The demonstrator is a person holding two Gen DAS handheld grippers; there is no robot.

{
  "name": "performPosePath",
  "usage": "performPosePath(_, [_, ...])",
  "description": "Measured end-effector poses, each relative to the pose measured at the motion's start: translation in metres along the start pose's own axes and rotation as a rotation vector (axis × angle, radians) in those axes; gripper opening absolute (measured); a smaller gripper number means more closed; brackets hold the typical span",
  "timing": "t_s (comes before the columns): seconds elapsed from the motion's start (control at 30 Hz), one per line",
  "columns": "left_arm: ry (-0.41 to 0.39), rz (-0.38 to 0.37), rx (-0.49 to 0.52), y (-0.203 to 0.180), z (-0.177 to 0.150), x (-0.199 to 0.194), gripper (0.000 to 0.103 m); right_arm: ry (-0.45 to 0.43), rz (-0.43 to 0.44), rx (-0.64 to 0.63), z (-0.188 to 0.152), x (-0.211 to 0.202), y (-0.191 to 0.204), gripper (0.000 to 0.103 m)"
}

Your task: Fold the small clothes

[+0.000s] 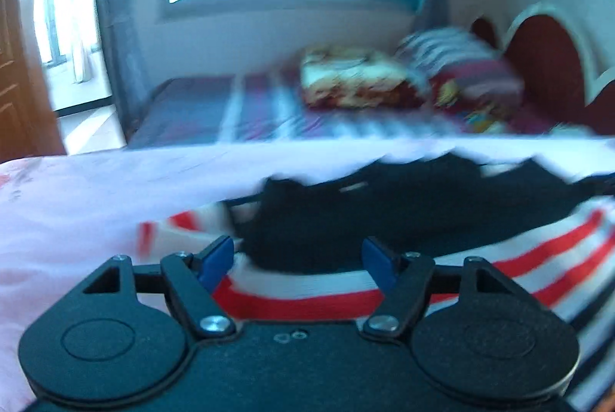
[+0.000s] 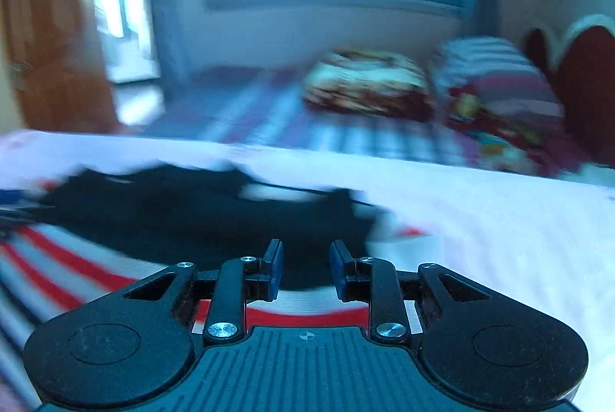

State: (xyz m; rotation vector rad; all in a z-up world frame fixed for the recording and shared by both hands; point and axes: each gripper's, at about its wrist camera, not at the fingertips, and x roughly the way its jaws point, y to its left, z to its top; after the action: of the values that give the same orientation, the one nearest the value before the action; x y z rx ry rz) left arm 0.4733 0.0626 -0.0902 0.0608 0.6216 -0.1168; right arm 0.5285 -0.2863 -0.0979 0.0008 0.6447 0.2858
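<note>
Hovering over a striped garment on a pink sheet, both grippers empty.

Left wrist view: the left gripper [image 1: 299, 264] has its jaws spread wide, holding nothing, just above the red-and-white striped garment [image 1: 519, 269], whose dark part [image 1: 423, 216] lies ahead on the pink sheet [image 1: 96, 196]. Right wrist view: the right gripper [image 2: 306, 273] is parted narrowly, nothing between its fingers, over the garment [image 2: 77, 266]; a bed [image 2: 269, 112] with pillows stands beyond.
</note>
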Motion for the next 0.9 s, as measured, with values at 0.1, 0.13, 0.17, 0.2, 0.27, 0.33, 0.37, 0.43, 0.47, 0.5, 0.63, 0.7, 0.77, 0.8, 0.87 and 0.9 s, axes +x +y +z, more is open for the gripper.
performPosePath(0.1, [-0.004,-0.061,0.043,-0.042,-0.005,-0.008,0.073,0.046,0.079,-0.039,-0.008,0.006,0.041,0.027])
performPosePath(0.13, [0.004,-0.075,0.054,-0.055,-0.007,-0.005,0.073,0.065,0.091,-0.048,-0.013,0.010,0.051,0.027])
performPosePath(0.17, [0.019,-0.081,0.064,-0.062,-0.012,-0.005,0.073,0.078,0.088,-0.061,-0.019,0.011,0.059,0.027])
performPosePath(0.2, [0.037,-0.081,0.075,-0.066,-0.018,-0.005,0.073,0.081,0.076,-0.077,-0.025,0.011,0.062,0.027])
performPosePath(0.27, [0.039,-0.071,0.095,-0.060,-0.030,-0.009,0.075,0.076,0.066,-0.088,-0.032,0.005,0.055,0.027])
performPosePath(0.33, [0.058,-0.047,0.087,-0.038,-0.039,-0.014,0.075,0.068,-0.030,-0.072,-0.037,-0.007,0.034,0.027])
performPosePath(0.37, [0.065,-0.032,0.075,-0.021,-0.044,-0.019,0.076,0.068,-0.106,-0.065,-0.043,-0.016,0.022,0.027])
performPosePath(0.43, [0.070,-0.001,0.057,0.003,-0.053,-0.031,0.076,0.094,-0.142,-0.013,-0.051,-0.024,-0.014,0.027])
performPosePath(0.47, [0.074,0.019,0.047,0.010,-0.055,-0.038,0.075,0.094,-0.118,0.018,-0.053,-0.031,-0.022,0.027])
performPosePath(0.5, [0.074,0.026,0.026,0.012,-0.055,-0.044,0.071,0.090,-0.131,0.030,-0.052,-0.038,-0.020,0.027])
performPosePath(0.63, [0.033,-0.012,0.003,-0.023,-0.048,-0.058,0.071,0.042,-0.021,0.039,-0.049,-0.062,0.020,0.027])
performPosePath(0.7, [0.029,-0.042,0.020,-0.051,-0.051,-0.062,0.071,0.066,0.009,0.014,-0.058,-0.060,0.048,0.027])
performPosePath(0.77, [0.037,-0.073,0.051,-0.073,-0.058,-0.063,0.074,0.103,0.012,-0.032,-0.073,-0.058,0.069,0.027])
performPosePath(0.8, [0.043,-0.072,0.077,-0.081,-0.063,-0.063,0.074,0.116,-0.016,-0.062,-0.080,-0.057,0.073,0.027])
performPosePath(0.87, [0.053,-0.048,0.108,-0.080,-0.073,-0.063,0.074,0.104,-0.026,-0.063,-0.091,-0.066,0.065,0.027])
performPosePath(0.9, [0.062,-0.033,0.102,-0.070,-0.078,-0.063,0.074,0.105,-0.038,-0.050,-0.094,-0.072,0.056,0.027])
